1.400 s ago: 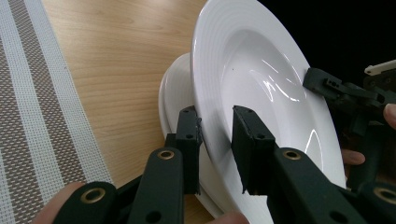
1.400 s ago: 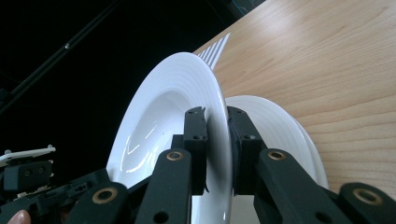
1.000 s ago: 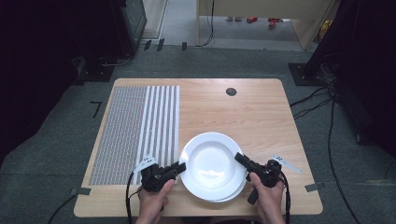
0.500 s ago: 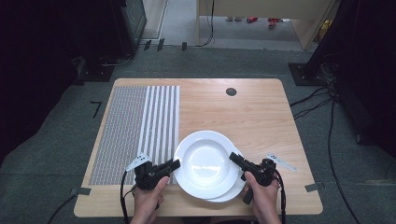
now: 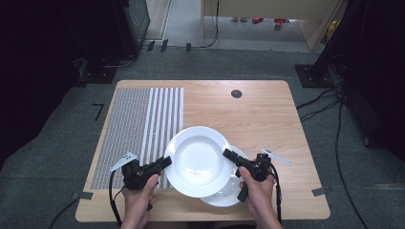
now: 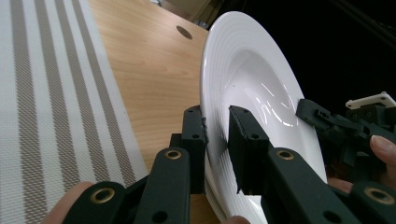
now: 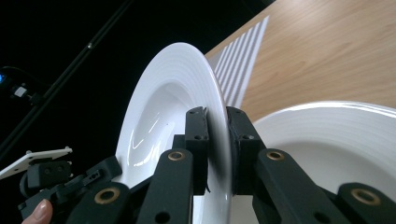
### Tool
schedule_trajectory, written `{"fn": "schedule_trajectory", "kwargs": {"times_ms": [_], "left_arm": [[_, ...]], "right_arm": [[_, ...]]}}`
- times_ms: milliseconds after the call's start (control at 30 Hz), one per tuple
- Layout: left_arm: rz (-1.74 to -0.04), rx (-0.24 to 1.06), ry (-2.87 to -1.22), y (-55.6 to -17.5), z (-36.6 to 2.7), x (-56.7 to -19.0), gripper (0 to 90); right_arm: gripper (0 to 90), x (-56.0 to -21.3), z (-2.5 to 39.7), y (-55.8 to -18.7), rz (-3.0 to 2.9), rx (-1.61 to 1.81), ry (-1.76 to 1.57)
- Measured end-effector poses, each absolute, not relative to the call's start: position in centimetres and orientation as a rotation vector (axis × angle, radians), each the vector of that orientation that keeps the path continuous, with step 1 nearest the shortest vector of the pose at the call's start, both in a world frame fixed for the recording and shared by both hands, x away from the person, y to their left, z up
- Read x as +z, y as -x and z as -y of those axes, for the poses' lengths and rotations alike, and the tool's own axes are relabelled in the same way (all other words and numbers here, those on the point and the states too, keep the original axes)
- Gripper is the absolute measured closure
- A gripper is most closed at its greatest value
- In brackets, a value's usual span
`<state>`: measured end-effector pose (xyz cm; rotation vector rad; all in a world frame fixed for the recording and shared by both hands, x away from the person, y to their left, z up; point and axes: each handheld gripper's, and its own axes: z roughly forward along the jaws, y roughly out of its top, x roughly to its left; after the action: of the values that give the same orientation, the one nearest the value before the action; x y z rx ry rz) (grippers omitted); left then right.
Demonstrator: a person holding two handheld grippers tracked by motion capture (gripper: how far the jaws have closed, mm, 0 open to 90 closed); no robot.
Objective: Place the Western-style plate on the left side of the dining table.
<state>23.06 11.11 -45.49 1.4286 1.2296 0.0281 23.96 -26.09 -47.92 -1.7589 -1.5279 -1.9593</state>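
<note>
Table (image 5: 267, 109) of pale wood carries a striped mat (image 5: 143, 119) on its left side. Above its near edge the upper plate (image 5: 198, 160) overlaps a lower plate (image 5: 228, 194). Left gripper (image 5: 162, 163) and right gripper (image 5: 230, 156) each clamp its opposite rims.

1. The upper plate (image 5: 197, 161) is white, deep and round, with a ribbed rim; it is held off the worktop, overlapping the striped mat's edge.
2. The lower plate (image 5: 228, 195), also white, lies flat beneath it, partly covered.
</note>
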Motion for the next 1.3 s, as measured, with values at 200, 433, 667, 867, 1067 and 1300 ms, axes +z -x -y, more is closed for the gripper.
{"fn": "schedule_trajectory", "kwargs": {"times_ms": [200,433,667,867,1067,1300], "left_arm": [[-1.249,0.023,-1.400,-23.5,-12.7,-45.2,78.2],[-1.259,0.009,-1.373,-24.0,-14.2,-45.1,78.6],[-1.270,0.024,-1.338,-24.6,-15.8,-44.2,79.2],[-1.277,0.032,-1.318,-25.2,-16.8,-43.7,79.6],[-1.279,0.016,-1.284,-25.8,-18.4,-43.8,80.6],[-1.287,0.050,-1.258,-26.4,-20.1,-43.3,80.9]], "right_arm": [[82.4,-47.1,24.5,-24.9,1.535,-1.952,1.735],[82.7,-46.6,22.8,-25.8,1.530,-1.929,1.731],[82.9,-46.1,21.4,-26.7,1.516,-1.917,1.714],[82.5,-45.7,20.2,-27.8,1.513,-1.900,1.715],[82.4,-45.5,18.8,-28.3,1.509,-1.887,1.720],[82.2,-45.2,16.9,-29.5,1.514,-1.866,1.700]]}}
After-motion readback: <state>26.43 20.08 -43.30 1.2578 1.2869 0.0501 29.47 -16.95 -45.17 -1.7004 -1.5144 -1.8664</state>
